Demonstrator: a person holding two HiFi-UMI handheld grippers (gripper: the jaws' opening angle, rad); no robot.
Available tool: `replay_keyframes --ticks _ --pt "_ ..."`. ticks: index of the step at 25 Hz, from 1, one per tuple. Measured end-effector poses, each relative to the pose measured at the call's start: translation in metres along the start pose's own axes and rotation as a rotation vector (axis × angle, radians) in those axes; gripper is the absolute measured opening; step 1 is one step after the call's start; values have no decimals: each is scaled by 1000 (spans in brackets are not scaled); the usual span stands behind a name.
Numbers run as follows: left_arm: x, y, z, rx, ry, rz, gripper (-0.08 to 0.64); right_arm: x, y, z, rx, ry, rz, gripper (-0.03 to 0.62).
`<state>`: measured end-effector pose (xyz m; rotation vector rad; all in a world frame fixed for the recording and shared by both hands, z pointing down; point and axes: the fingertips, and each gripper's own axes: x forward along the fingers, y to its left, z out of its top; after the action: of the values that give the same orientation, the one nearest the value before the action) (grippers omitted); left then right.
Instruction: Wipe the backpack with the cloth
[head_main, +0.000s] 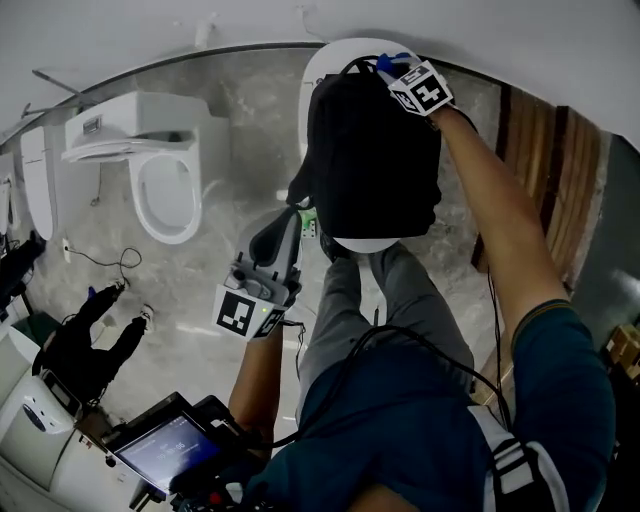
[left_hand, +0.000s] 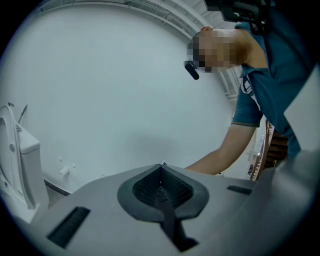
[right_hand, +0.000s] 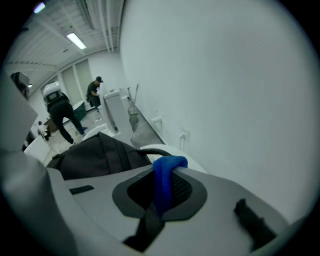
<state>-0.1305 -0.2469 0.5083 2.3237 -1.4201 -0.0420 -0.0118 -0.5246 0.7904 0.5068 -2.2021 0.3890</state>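
A black backpack (head_main: 370, 150) lies on a white round top (head_main: 322, 70) against the wall. My right gripper (head_main: 392, 68) is at the backpack's far upper edge, shut on a blue cloth (head_main: 384, 64). In the right gripper view the blue cloth (right_hand: 165, 177) stands pinched between the jaws of the right gripper (right_hand: 162, 172), and the backpack (right_hand: 100, 155) spreads to the left below it. My left gripper (head_main: 292, 225) hangs just left of the backpack's near side, apart from it. In its own view the left gripper (left_hand: 161, 175) is shut with nothing in it and faces a bare white wall.
A white toilet (head_main: 165, 170) with its lid up stands left of the backpack, with another white fixture (head_main: 35, 180) further left. A wooden panel (head_main: 540, 140) lines the right. Dark gear (head_main: 90, 340) and cables lie on the floor. Two people (right_hand: 62, 112) stand far off.
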Motion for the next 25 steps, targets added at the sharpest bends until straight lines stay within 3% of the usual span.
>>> replay_keyframes --ticks 6,8,10,12,16,19,23,25 --pt "-10 4 -2 -7 -6 28 3 50 119 69 -230 13 291 23" --pt "-13 7 -1 -8 -10 36 3 59 162 79 -386 75 354 23" --pt "-17 7 -1 -15 -16 37 3 65 193 73 -657 190 356 23" --pt "-19 7 -2 -18 -22 38 3 65 219 68 -839 254 374 23" --pt "-24 9 -5 -19 -26 50 3 49 288 29 -967 366 531 23" --pt "-28 9 -3 -21 -29 51 3 39 335 -35 -1172 498 553 23" --pt "-33 12 -1 -17 -29 49 3 15 410 -94 -1170 487 562 23" --pt "-34 11 0 -17 -34 41 3 0 438 -106 -1056 426 538 23"
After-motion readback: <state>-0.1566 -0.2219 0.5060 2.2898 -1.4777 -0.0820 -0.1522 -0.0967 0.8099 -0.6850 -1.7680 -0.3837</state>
